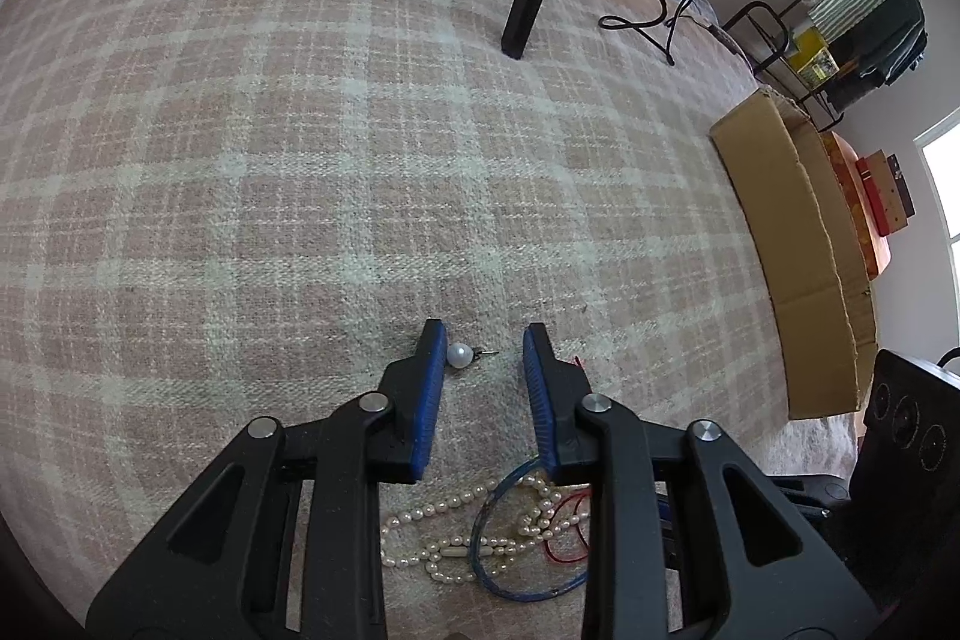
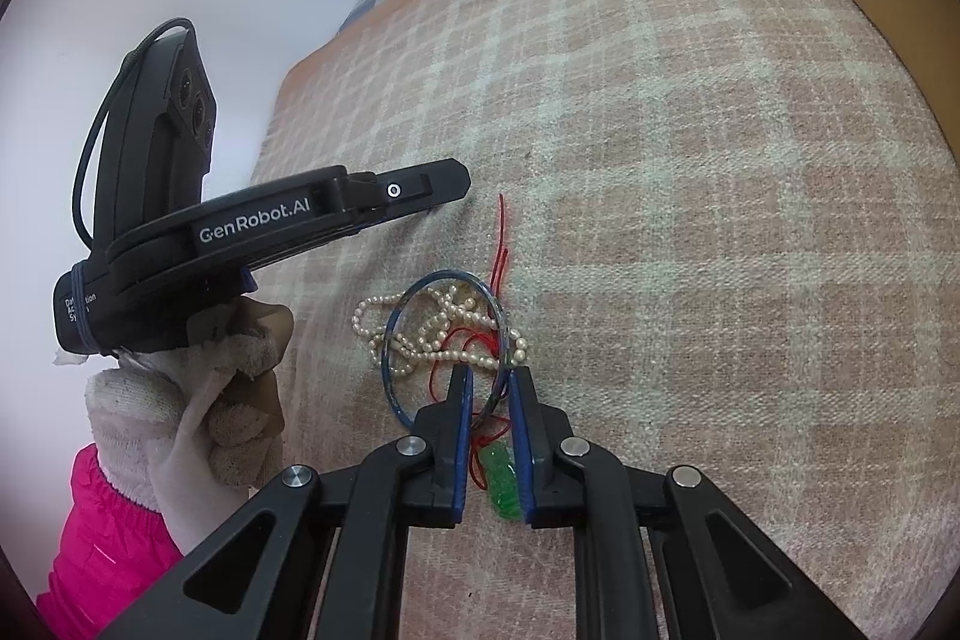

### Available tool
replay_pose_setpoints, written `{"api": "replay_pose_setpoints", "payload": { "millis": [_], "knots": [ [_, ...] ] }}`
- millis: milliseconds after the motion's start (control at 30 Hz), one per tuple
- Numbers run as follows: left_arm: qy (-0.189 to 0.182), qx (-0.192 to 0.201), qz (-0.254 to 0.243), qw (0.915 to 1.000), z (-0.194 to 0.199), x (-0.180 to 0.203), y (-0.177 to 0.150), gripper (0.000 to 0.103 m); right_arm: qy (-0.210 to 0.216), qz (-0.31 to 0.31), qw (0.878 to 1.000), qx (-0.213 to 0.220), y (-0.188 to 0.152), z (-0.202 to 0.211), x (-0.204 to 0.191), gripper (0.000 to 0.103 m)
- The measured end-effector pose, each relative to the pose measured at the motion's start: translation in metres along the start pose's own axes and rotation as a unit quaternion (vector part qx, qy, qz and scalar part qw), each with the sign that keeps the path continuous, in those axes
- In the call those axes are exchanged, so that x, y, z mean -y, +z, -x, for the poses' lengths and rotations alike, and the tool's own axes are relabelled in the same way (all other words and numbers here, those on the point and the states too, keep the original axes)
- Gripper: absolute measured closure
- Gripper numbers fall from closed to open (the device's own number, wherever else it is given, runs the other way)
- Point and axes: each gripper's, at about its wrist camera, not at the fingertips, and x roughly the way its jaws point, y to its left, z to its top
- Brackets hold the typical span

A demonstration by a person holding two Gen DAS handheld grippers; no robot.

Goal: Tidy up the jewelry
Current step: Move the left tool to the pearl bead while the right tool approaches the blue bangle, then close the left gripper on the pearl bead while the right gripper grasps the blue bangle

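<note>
On the plaid blanket [image 1: 300,130], the left gripper [image 1: 483,347] points steeply down, jaws narrowly apart, a pearl earring [image 1: 459,357] touching its left pad. The right gripper [image 2: 489,381] pinches the blue bangle [image 2: 447,340] beside the pearl necklace [image 2: 420,334]. Only the right wrist view shows the gloved hand [image 2: 198,400] and green pendant [image 2: 503,481].

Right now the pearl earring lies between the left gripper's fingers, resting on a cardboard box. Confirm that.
Not quite. The pearl earring does lie between the left gripper's fingers, against one blue pad, but it rests on the plaid blanket, not on a cardboard box. The cardboard box sits off at the blanket's edge. The left wrist view shows this.
</note>
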Motion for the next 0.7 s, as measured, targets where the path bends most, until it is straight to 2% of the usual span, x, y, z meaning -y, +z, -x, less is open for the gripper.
{"api": "replay_pose_setpoints", "payload": {
  "millis": [33, 100, 267, 533, 633, 667, 700],
  "knots": [
    [0.003, -0.001, -0.001, 1.0000, -0.001, 0.000, 0.000, 0.090, -0.001, 0.000, 1.000, 0.000, 0.000, 0.000, 0.000, 0.094],
    [0.003, 0.000, 0.000, 1.0000, -0.001, -0.002, -0.001, 0.093, -0.002, -0.001, 1.000, 0.001, 0.001, -0.001, 0.000, 0.095],
    [0.001, 0.003, 0.003, 1.0000, 0.003, -0.004, -0.002, 0.094, -0.006, 0.003, 1.000, 0.009, 0.000, 0.002, -0.002, 0.102],
    [-0.002, 0.008, 0.009, 0.9999, 0.009, -0.008, -0.003, 0.094, 0.000, 0.010, 1.000, 0.026, 0.002, 0.016, -0.005, 0.103],
    [-0.002, 0.007, 0.010, 0.9999, 0.011, -0.010, -0.005, 0.094, 0.003, 0.002, 1.000, 0.013, 0.001, 0.011, -0.003, 0.096],
    [-0.001, 0.007, 0.010, 0.9999, 0.011, -0.010, -0.005, 0.094, 0.005, -0.005, 1.000, 0.008, 0.002, 0.009, 0.000, 0.083],
    [-0.001, 0.007, 0.010, 0.9999, 0.011, -0.010, -0.005, 0.094, 0.007, -0.010, 1.000, 0.006, 0.000, 0.005, -0.001, 0.076]
  ]
}}
